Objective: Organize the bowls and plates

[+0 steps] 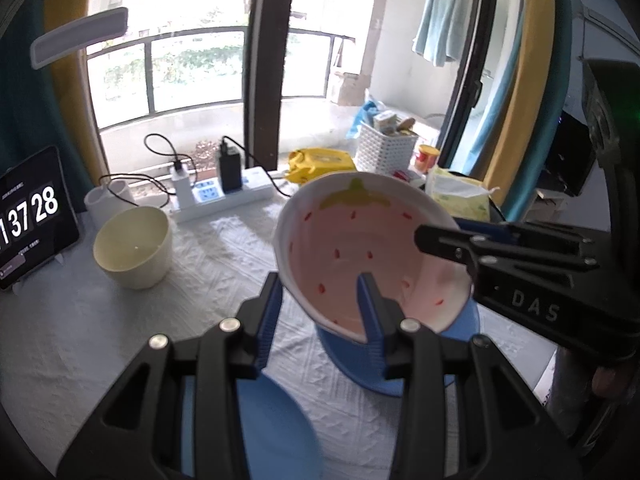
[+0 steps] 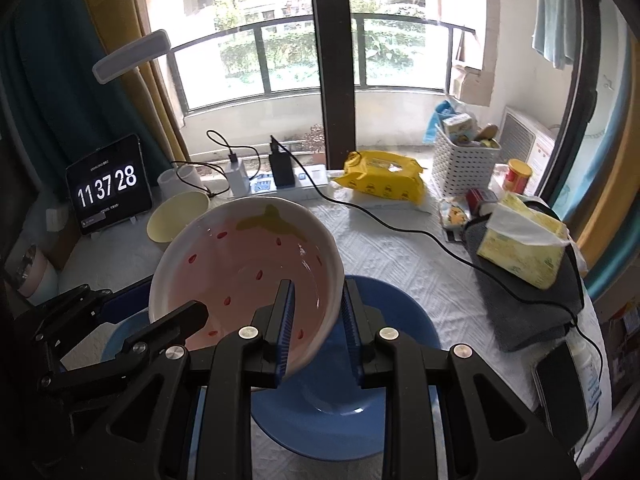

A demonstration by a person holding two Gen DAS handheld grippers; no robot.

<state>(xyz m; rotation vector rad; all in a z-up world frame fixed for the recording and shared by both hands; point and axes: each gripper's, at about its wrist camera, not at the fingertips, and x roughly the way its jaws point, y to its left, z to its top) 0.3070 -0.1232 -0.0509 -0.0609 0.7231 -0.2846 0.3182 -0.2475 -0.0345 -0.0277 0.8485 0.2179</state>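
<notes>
From my left wrist camera, I look steeply down along my left claw point(image 1: 320, 312). Its two blue-padded fingers point(image 1: 370, 312) straddle the near rim of a strawberry-patterned bowl point(image 1: 360, 248), one pad outside the wall and one inside, pinching that rim. The bowl is tilted, its pink inside facing the camera, and it is lifted clear of the white textured cloth on the surface point(image 1: 200, 260). My right claw point(image 1: 436, 236) reaches in from the right edge, one black finger lying inside the bowl at its far right rim. Under the bowl sits a blue dish point(image 1: 360, 364); another blue plate point(image 1: 276, 432) shows beneath my left claw. A cream bowl point(image 1: 134, 246) stands apart at the left, near a tablet showing a clock point(image 1: 34, 216).

From my right wrist camera, my right claw point(image 2: 318, 320) points down, and its blue pads point(image 2: 286, 320) clamp the right rim of the same strawberry bowl point(image 2: 240, 264), one inside and one outside. The bowl is held tilted above a blue plate point(image 2: 360, 380) on the cloth. My left claw point(image 2: 176, 320) comes in from the lower left, its black finger resting inside the bowl's near left edge. The cream bowl point(image 2: 176, 216) sits behind, beside the clock tablet point(image 2: 108, 184). A yellow wipes pack point(image 2: 384, 176) and a tissue box point(image 2: 524, 248) lie to the right.
</notes>
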